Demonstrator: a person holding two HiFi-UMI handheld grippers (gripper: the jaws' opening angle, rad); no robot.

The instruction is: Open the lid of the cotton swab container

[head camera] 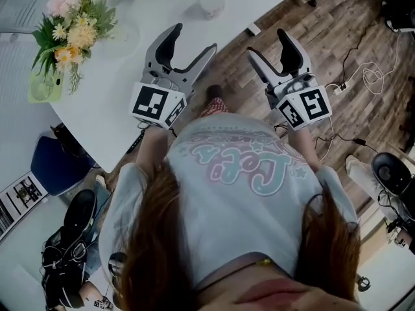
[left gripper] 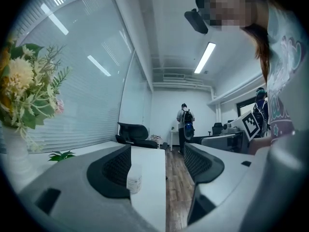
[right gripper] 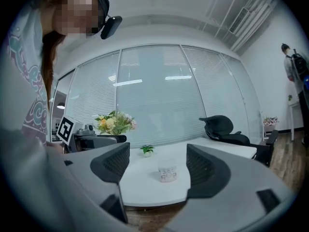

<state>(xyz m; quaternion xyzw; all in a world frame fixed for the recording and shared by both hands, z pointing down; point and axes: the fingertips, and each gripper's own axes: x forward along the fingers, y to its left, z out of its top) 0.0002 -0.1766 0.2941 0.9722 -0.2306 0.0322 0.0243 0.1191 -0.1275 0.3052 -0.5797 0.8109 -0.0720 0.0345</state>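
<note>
The left gripper and right gripper held their jaws wide, empty. The cotton swab container stood on the tabletop beyond the right jaws, centred between them; its label was unreadable.

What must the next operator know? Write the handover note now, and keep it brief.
Left gripper: open, empty, raised near the edge of the table.
Right gripper: open, empty, raised beside it, seen against the floor.
Container: upright on the table, ahead of both grippers, not touched by either; the lid looks on.
Done: nothing yet.
Left: reach in, hold the container, open the lid.
</note>
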